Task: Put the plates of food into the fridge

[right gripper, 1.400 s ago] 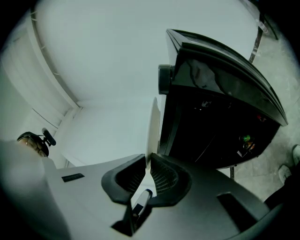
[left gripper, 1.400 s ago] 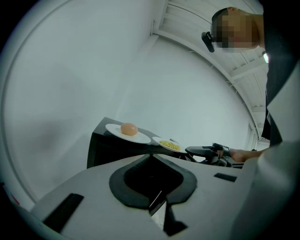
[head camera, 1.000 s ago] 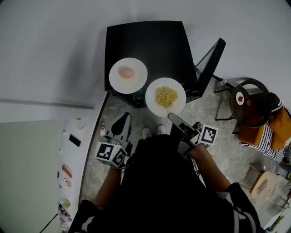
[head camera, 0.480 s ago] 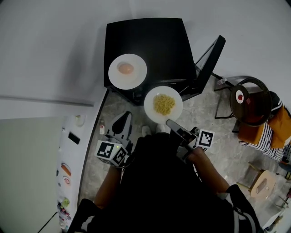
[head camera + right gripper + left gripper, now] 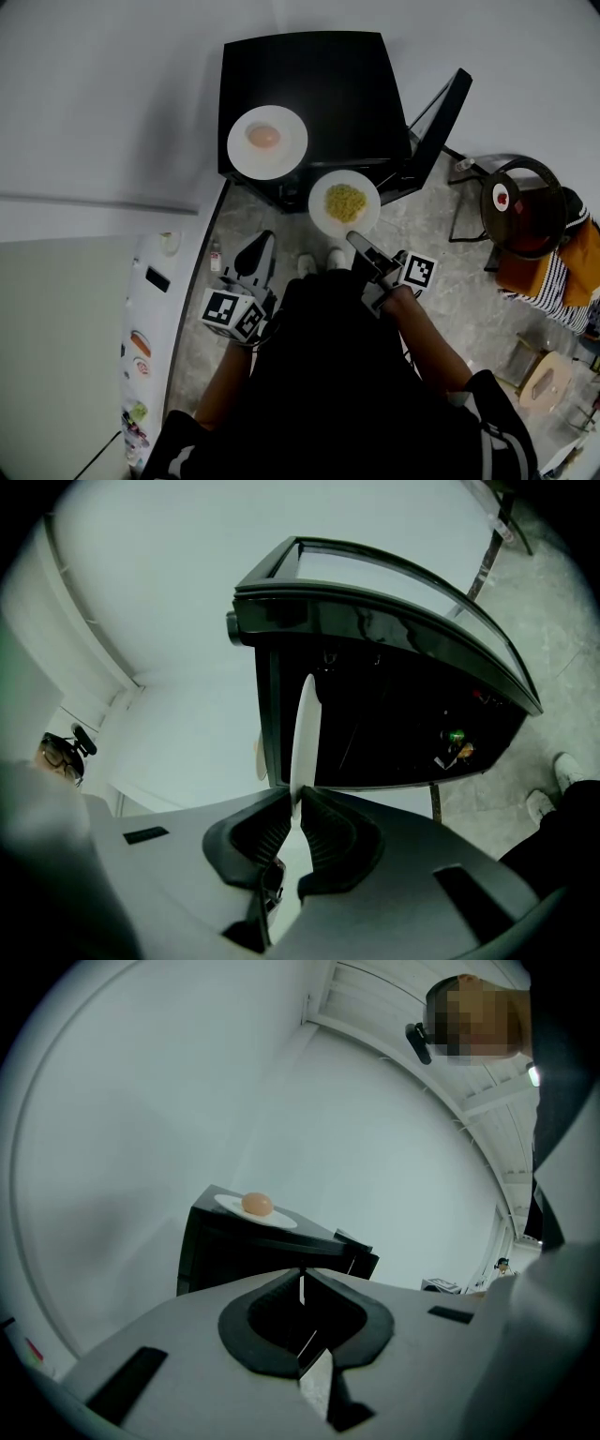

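Clamped on the near rim, the right gripper (image 5: pixel 353 236) holds the plate of yellow food (image 5: pixel 344 202) level and off the black counter (image 5: pixel 328 84) for carrying to the fridge (image 5: pixel 155 309); the left gripper (image 5: pixel 257 246) hangs closed and empty, the 2nd plate (image 5: pixel 267 141) resting on that counter.

SITE: home kitchen area | EVIDENCE: white fridge (image 5: pixel 164 328) with magnets (image 5: pixel 141 343) at 8 o'clock | black table (image 5: pixel 319 84) at 12 o'clock | marbled tile floor (image 5: pixel 441 281) | striped cloth (image 5: pixel 553 281) at 3 o'clock
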